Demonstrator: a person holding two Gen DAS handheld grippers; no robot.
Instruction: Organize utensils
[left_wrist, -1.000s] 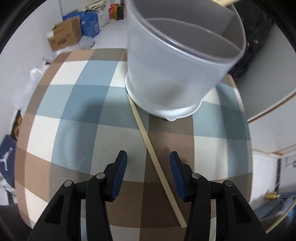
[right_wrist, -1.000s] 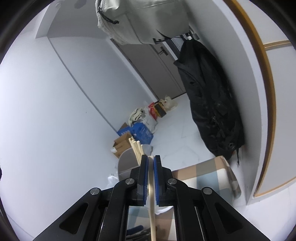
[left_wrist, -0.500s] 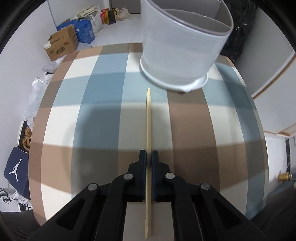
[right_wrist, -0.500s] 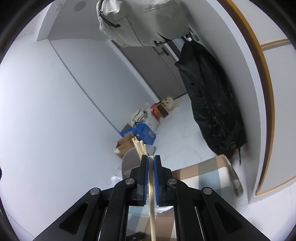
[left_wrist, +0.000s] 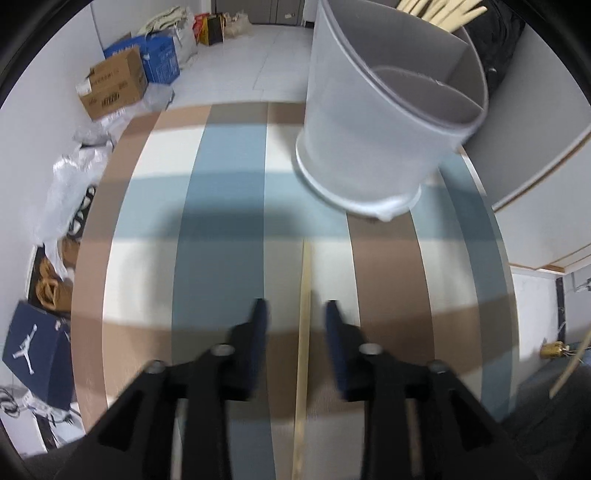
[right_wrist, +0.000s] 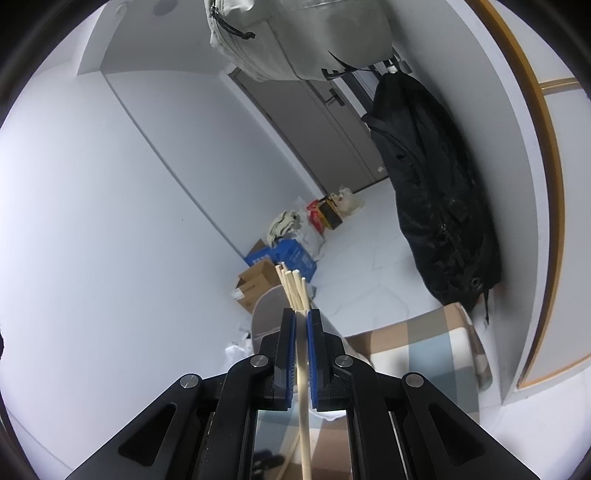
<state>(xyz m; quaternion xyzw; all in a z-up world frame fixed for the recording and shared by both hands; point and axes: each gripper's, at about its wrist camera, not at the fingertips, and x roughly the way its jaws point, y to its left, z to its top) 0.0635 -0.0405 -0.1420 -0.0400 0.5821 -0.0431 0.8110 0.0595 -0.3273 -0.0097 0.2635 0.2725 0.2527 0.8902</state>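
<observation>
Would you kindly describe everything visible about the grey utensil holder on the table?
The utensil holder is a round, pale grey tub, plastic by its look, with a flared foot ring and a small spout at the base. An inner wall divides it into compartments; the near one looks empty, while pale wooden sticks poke out of the far one. It stands upright on the checked tablecloth, beyond the loose chopstick, not touching it.

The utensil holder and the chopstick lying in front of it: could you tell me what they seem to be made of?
The utensil holder looks like frosted, translucent plastic: matte, cloudy walls with a smooth moulded rim and divider. The chopstick looks like pale bamboo or wood: uniform cream colour, dull finish. Which of the two, blur hides.
</observation>
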